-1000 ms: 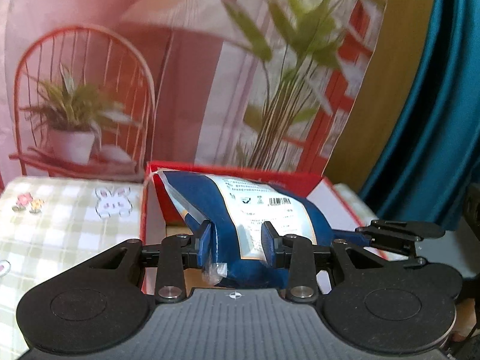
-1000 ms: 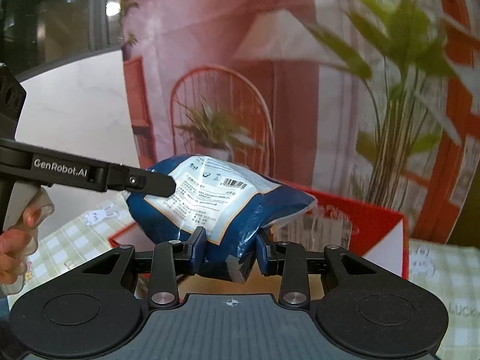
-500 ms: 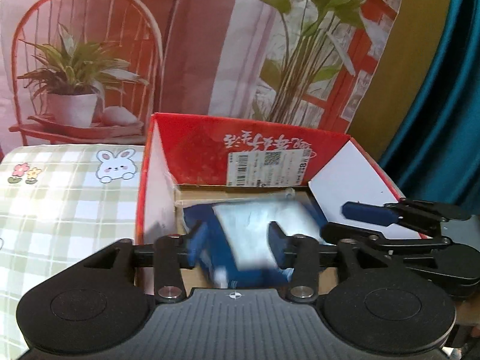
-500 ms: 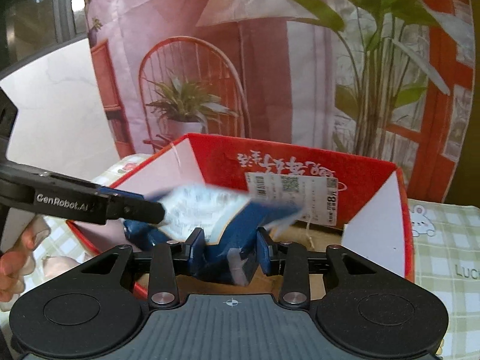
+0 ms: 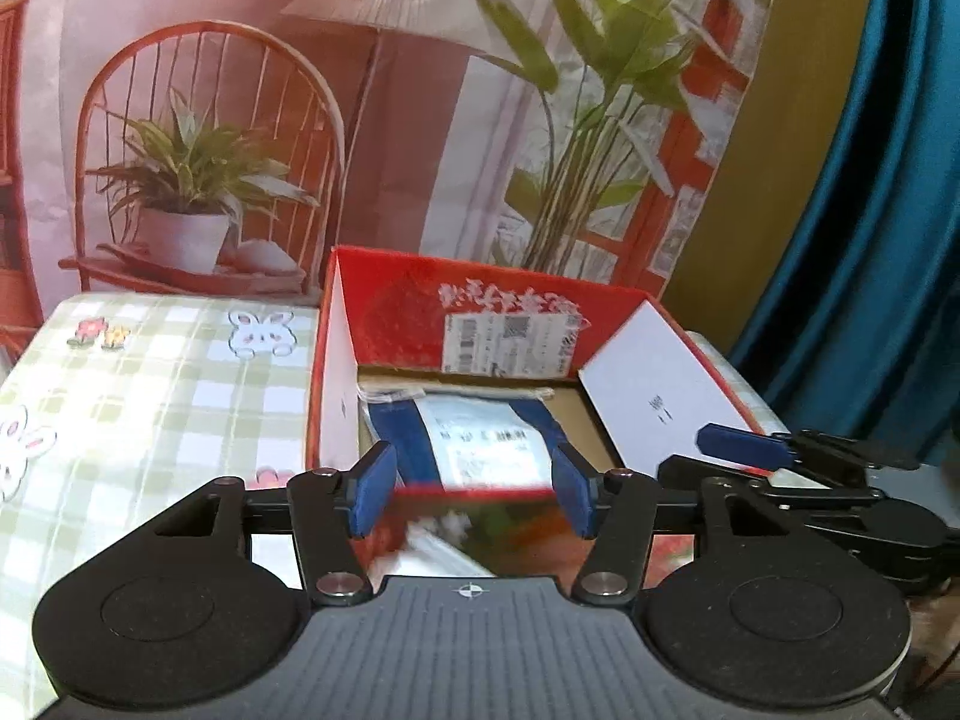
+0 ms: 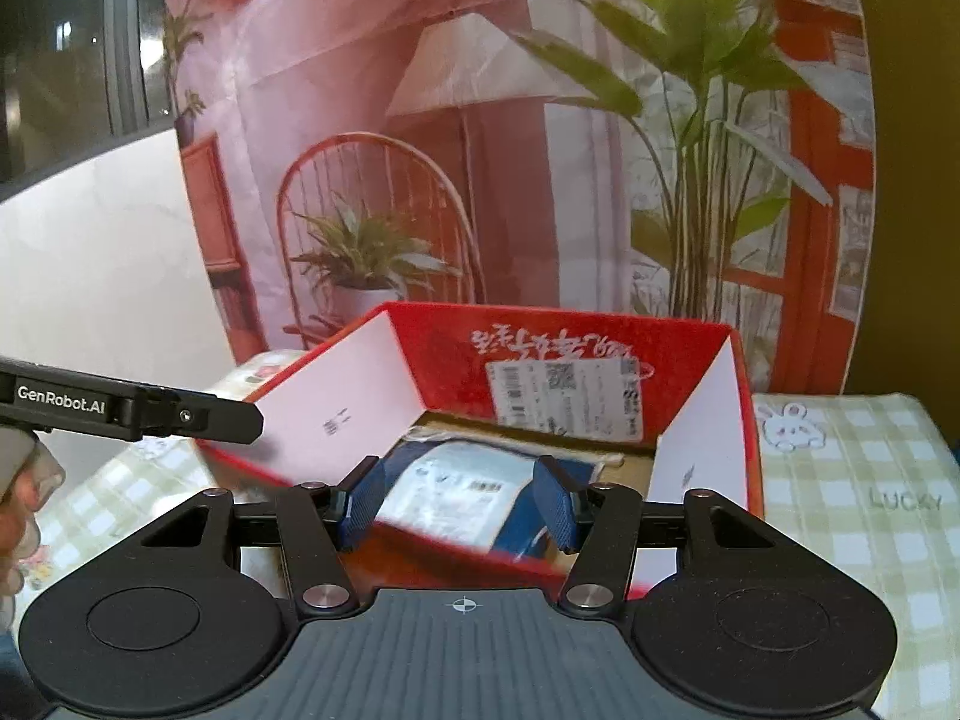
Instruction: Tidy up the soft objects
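- The blue and white plastic pouch (image 5: 474, 441) is seen lying flat on the cardboard floor of the open red carton (image 5: 384, 324), its printed label upward and one end against the far wall.
- It is judged to be light, soft and yielding: the film would crumple under the pads, and its glossy surface may slip. Fragility of the contents cannot be told.
- A hold is best taken across one of the dark blue side margins or at a sealed end, where the film can be pinched; the bulging middle is judged less secure.
- The left gripper (image 5: 474, 492) is seen about half open, with its jaws opening. Nothing is held: the blue pads (image 5: 372, 489) stand at the near rim of the carton, apart from the pouch, which shows beyond the gap.
- The right gripper (image 6: 456, 501) is likewise about half open and opening. The pouch (image 6: 456, 492) appears between its pads in the view, but no pressing on it is seen; it is judged released.
- The carton stands on a checked green tablecloth (image 5: 150, 396) printed with rabbits, before a printed backdrop (image 5: 384, 90).
- In the right wrist view, a hand (image 6: 21, 498) is seen at the left edge, on the left gripper's handle.
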A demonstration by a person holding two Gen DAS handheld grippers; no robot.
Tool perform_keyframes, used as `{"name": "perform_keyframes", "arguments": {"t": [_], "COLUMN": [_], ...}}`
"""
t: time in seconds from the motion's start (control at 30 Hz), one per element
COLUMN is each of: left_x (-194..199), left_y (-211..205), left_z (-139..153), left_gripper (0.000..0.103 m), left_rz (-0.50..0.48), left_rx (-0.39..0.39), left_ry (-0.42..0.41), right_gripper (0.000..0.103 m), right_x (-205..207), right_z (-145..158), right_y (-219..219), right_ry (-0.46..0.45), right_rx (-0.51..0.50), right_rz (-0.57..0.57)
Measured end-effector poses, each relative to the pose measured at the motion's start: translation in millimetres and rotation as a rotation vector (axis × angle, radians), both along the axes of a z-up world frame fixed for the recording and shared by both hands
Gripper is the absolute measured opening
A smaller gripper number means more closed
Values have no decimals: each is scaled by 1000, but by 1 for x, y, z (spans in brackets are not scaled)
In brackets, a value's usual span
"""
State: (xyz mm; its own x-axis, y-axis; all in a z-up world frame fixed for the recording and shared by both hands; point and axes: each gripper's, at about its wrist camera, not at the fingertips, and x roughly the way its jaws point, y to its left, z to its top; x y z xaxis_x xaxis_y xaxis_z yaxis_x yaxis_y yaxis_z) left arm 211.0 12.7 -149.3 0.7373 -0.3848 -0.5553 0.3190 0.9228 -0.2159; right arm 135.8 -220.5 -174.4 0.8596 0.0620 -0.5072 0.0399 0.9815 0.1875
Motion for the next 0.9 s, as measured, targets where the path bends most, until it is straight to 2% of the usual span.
{"name": "perform_keyframes", "arguments": {"t": [0.2,0.37,0.47,0.63,0.9], "left_x": [-23,-30,-33,-37,-43], "left_y": [1,-1,0,-5,-1], "left_z": [-11,-19,-22,-24,-36], "left_gripper": [60,59,59,59,59], "left_rz": [3,7,13,10,13], "left_rx": [-44,-39,-63,-53,-32], "left_ry": [42,53,72,85,126], "right_gripper": [51,51,51,51,51], "right_x": [-19,-30,-35,-44,-53], "right_z": [-2,-4,-11,-23,-19], "right_y": [13,21,20,16,18], "right_ry": [3,6,30,66,66], "right_rx": [-17,-38,-4,79,76], "right_rz": [18,23,18,1,11]}}
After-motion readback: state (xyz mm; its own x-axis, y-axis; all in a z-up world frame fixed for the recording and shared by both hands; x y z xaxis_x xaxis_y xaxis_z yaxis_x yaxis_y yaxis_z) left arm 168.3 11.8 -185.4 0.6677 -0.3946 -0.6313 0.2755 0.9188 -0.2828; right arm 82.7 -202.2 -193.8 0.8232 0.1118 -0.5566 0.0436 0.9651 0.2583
